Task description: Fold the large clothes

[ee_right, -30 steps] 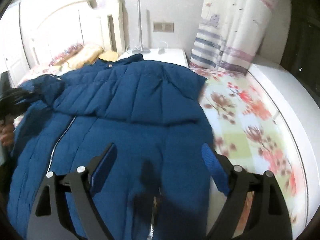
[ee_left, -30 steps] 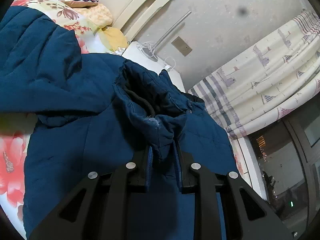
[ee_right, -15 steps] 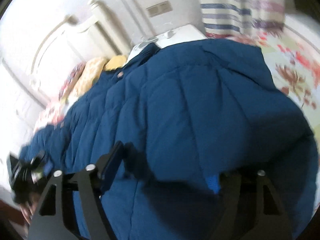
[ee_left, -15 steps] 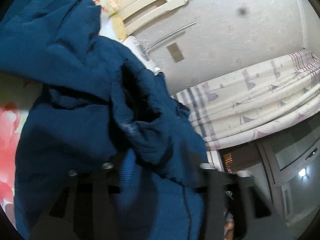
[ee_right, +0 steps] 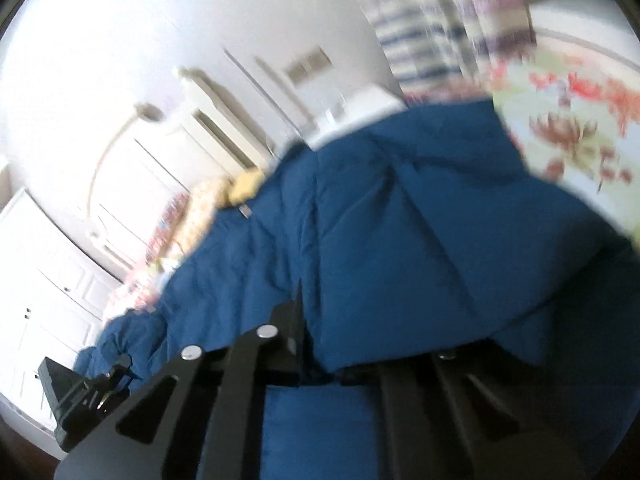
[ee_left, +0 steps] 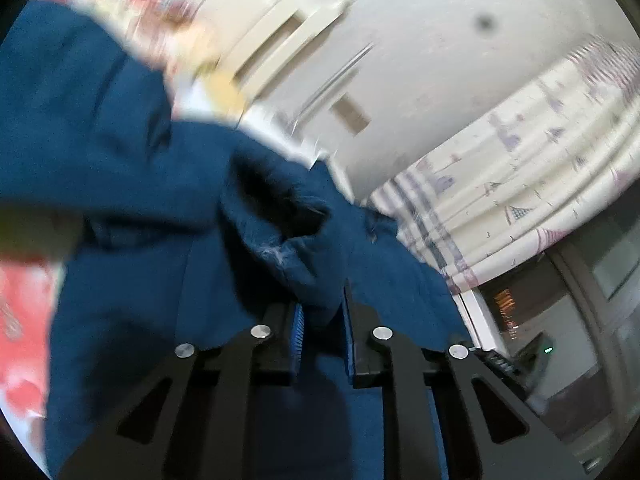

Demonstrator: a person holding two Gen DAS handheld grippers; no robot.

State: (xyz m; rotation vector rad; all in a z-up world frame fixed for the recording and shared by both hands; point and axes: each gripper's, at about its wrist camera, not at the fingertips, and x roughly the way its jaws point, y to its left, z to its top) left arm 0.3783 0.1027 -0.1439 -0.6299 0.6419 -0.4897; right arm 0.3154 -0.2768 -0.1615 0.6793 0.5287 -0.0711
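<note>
A large dark blue padded coat (ee_left: 132,208) lies across the floral bed and fills both views; it also shows in the right wrist view (ee_right: 420,232). My left gripper (ee_left: 322,336) is shut on a bunched fold of the coat and holds it up. My right gripper (ee_right: 360,356) is closed on a thick edge of the coat, which drapes over its fingers and hides the right fingertip. The left gripper also shows in the right wrist view (ee_right: 92,392) at the lower left, at the coat's far end.
The floral bedsheet (ee_right: 568,120) shows to the right of the coat. A white headboard (ee_right: 168,168), pillows (ee_right: 240,188) and a white nightstand (ee_right: 360,108) stand behind. Patterned curtains (ee_left: 520,168) and a dark window (ee_left: 580,320) lie on the right.
My right gripper went from open above the coat to closed on its edge and has lifted it. My left gripper has kept its hold and raised its fold; both views are tilted and blurred.
</note>
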